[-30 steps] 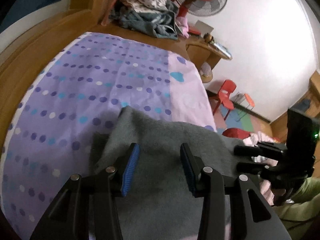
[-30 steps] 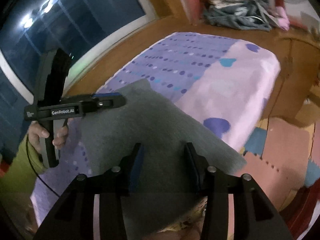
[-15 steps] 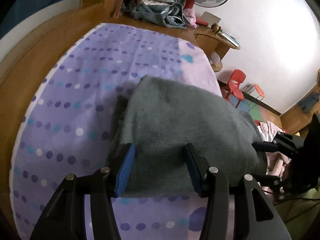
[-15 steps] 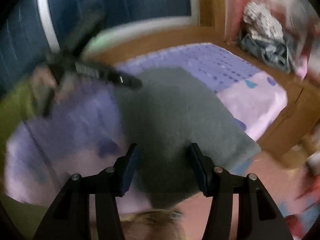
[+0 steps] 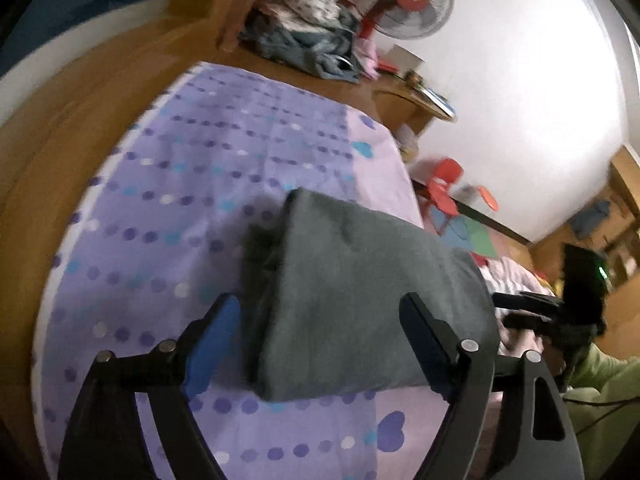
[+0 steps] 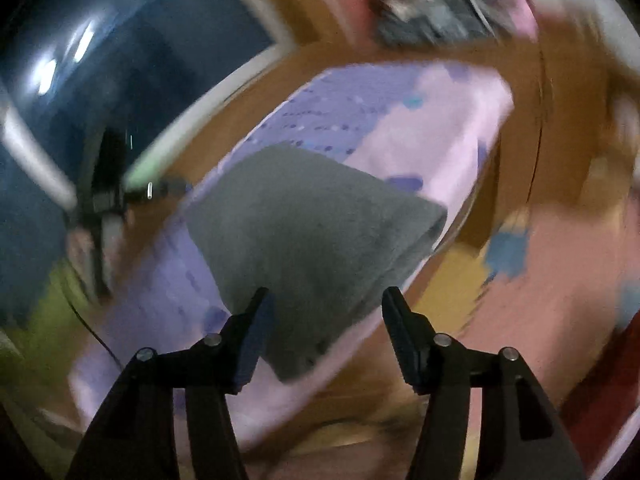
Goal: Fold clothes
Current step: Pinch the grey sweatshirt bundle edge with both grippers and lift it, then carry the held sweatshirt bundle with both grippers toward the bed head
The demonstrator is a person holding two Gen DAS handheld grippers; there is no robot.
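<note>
Downward-tilted, both grippers (image 5: 320,336) (image 6: 326,320) spread open over folded grey garment (image 5: 360,300).

Dim indoor light, fisheye curvature, heavy motion blur in the right wrist view.

The left wrist view is fairly sharp in the middle: the white wall (image 5: 520,92) glares almost blown out at upper right, and the folded grey garment (image 5: 360,292) throws a soft shadow leftward onto the dotted bedsheet (image 5: 192,184). Edges bend and fade into black corners. The right wrist view is smeared throughout; only the gripper fingers (image 6: 256,332) stay crisp, and bright reflections streak across the dark window (image 6: 120,80).
</note>
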